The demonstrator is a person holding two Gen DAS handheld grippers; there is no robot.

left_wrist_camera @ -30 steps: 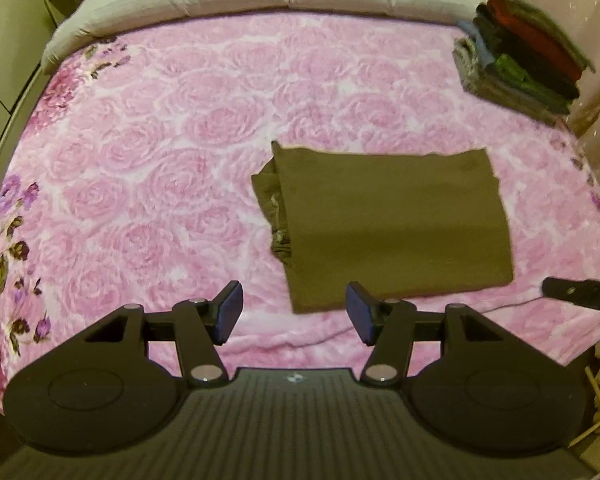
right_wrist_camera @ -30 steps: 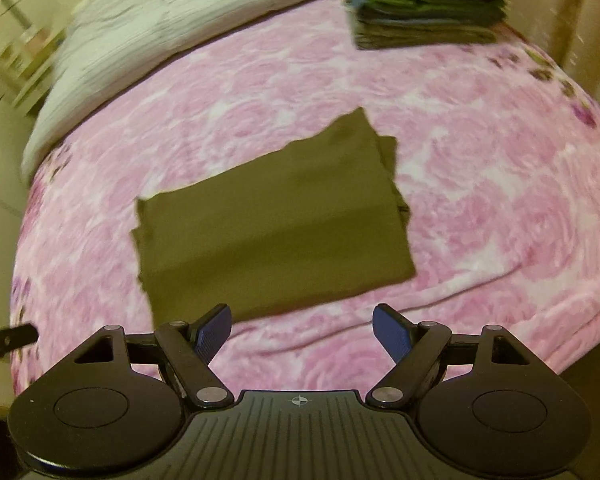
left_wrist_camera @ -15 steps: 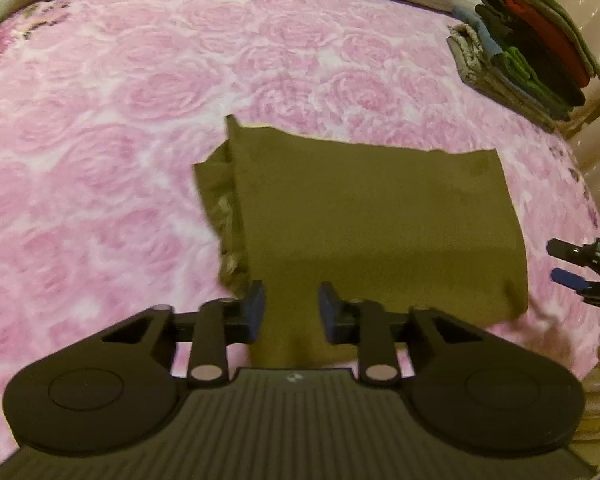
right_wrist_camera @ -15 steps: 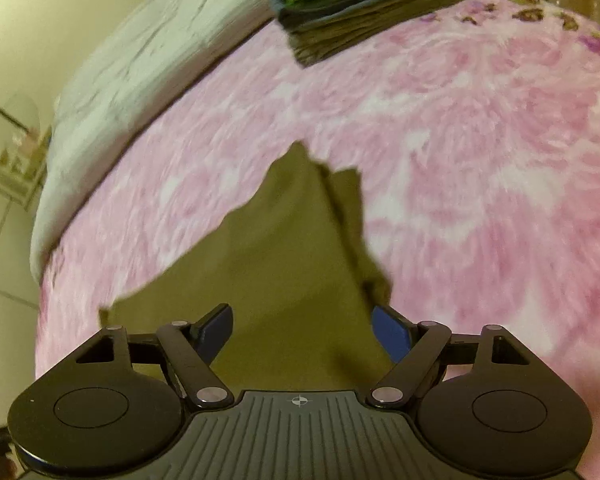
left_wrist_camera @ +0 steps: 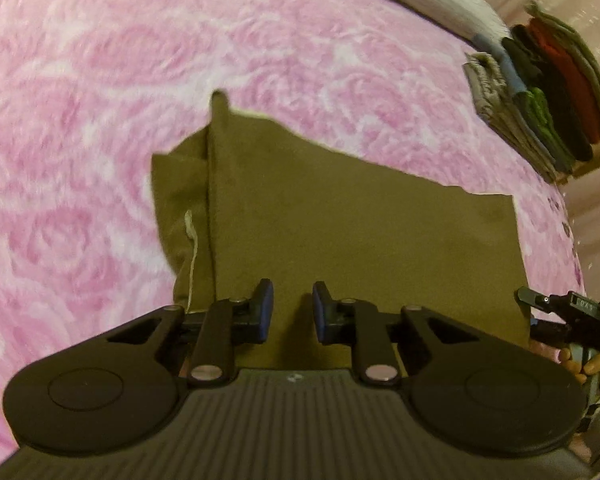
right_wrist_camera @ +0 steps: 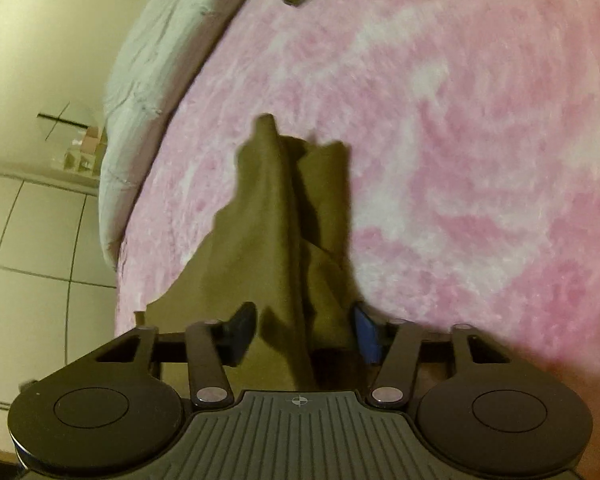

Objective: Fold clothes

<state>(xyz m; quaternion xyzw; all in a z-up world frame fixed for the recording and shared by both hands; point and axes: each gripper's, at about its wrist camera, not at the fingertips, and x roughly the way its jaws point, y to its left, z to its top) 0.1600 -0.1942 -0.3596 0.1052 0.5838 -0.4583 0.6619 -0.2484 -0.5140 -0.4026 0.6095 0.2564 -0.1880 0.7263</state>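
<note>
With both claws just closing over the olive garment (left_wrist_camera: 360, 232), left claw (left_wrist_camera: 292, 310) narrow and right claw (right_wrist_camera: 304, 334) half open, neither pinching yet, they may catch only the top layer and spoil the fold.

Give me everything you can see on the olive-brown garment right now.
The olive-brown garment is plain matte cloth, folded into a rough rectangle, lying flat on the pink rose-patterned blanket. At its left end, under-layers stick out with a pale cord or label on them. The left gripper, jaws just closing, straddles its near edge; the right gripper, also closing, straddles a raised fold. Neither visibly pinches it yet.
</note>
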